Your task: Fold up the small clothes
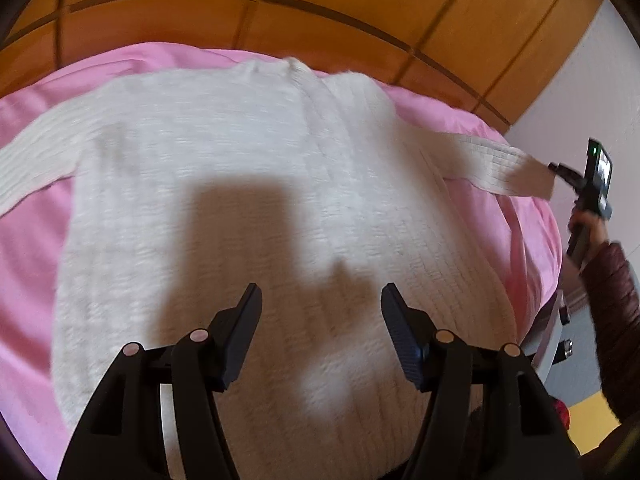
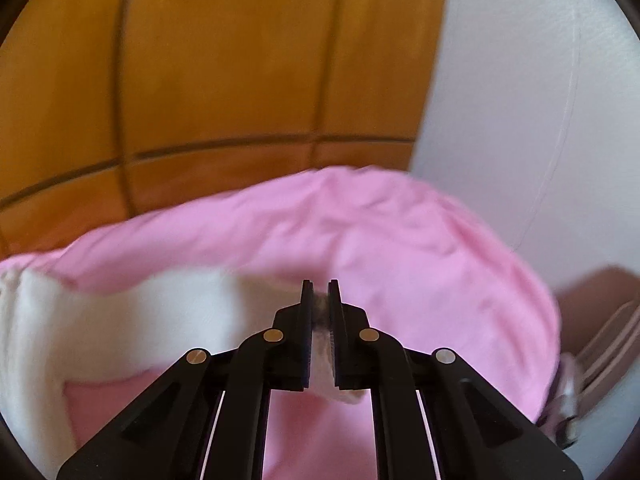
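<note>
Sweater [image 1: 248, 184] lies flat on the pink bed [image 1: 36, 240], body spread; the sleeve fold seems in hand; right tongs [image 2: 320, 300] are clamped on the cuff [image 2: 322, 354], left tongs [image 1: 320, 304] hang apart above the hem; next, I judge, carry the cuff across the sweater; the hem is hidden, all is blurred.

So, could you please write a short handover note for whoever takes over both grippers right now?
Left gripper: open, hovering above the lower body of the white knit sweater, holding nothing.
Right gripper: shut on the sweater's right sleeve cuff, holding the sleeve pulled out over the edge of the pink bed sheet.
The sweater lies spread flat on the sheet, neck toward the wooden headboard, its other sleeve stretched out to the left.
Done: the sleeve is gripped; no fold shows yet.
Left: probably fold both sleeves in, then the body.
</note>
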The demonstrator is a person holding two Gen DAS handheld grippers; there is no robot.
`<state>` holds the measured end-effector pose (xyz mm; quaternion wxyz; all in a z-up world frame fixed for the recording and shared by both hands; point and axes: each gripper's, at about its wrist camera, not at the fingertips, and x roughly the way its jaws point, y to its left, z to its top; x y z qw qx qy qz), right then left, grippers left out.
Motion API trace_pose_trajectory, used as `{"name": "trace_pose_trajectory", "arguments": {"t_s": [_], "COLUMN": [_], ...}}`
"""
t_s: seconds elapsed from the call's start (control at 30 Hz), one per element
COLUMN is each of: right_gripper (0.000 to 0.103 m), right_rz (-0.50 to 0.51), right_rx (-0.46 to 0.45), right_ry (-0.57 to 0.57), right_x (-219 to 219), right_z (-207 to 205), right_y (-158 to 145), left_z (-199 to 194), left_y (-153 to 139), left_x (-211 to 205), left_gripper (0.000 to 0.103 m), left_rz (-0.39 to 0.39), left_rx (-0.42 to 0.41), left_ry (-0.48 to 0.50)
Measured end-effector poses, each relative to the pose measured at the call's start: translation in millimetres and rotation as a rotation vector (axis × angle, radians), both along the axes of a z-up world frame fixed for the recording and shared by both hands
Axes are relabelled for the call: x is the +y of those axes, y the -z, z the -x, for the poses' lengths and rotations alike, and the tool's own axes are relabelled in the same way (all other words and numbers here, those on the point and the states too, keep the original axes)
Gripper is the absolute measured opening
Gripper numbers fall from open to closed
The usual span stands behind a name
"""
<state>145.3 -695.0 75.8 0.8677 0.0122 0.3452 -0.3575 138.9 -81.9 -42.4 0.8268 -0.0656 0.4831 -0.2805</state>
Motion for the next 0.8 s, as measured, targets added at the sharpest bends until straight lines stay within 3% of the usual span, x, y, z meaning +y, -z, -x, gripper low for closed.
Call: {"name": "trace_pose_trajectory", "arguments": {"t_s": [0.13,0.27,0.37,0.47,0.5,0.53,0.57,0.67,0.73,0.8], "right_gripper": [0.004,0.0,0.0,0.015,0.033,0.06,0.07,0.073,0.073,0.073], "right_rz": [0.001,-0.018,-0.086,-0.232,-0.298,-0.41,-0.511,-0.725,-0.837,-0.888], "right_rx": [0.057,0.146,0.128,0.015,-0.024,-0.086,-0.146,-0.173,-0.179,-0.157], "right_ry": [0.113,0.205,0.216,0.186,0.161,0.129,0.102,0.052,0.078,0.145], "right_x": [-48.0,-82.8,-91.5,-77.5,-73.6,-64.4,-53.8,-19.9,-5.5,1.1], "right_z": [-5.8,-15.3,-10.8,12.9,15.6,25.7,34.7,45.7,47.4,45.3], "right_y": [7.9,40.3,55.0,56.2,59.6,63.2,69.0,100.0,122.4,147.9], "left_z": [-1.2,-0.7,-1.1,-2.7,-3.0,-3.4,-3.6,-1.8,-0.6,0.5], "left_y": [6.0,15.4,18.1,17.3,17.3,17.7,18.0,16.7,15.0,13.6], "left_x": [-13.4,-17.2,-17.6,-19.5,-20.5,-21.9,-22.9,-24.8,-22.7,-16.9], "left_gripper": [0.063,0.063,0.063,0.064,0.065,0.065,0.065,0.068,0.069,0.07], "left_rz": [0.002,-0.008,-0.011,-0.003,-0.001,0.0,0.002,0.009,0.006,0.003], "left_rx": [0.025,0.06,0.071,0.067,0.066,0.065,0.068,0.064,0.053,0.045], "left_ry": [0.026,0.027,0.024,0.024,0.024,0.025,0.027,0.028,0.021,0.004]}}
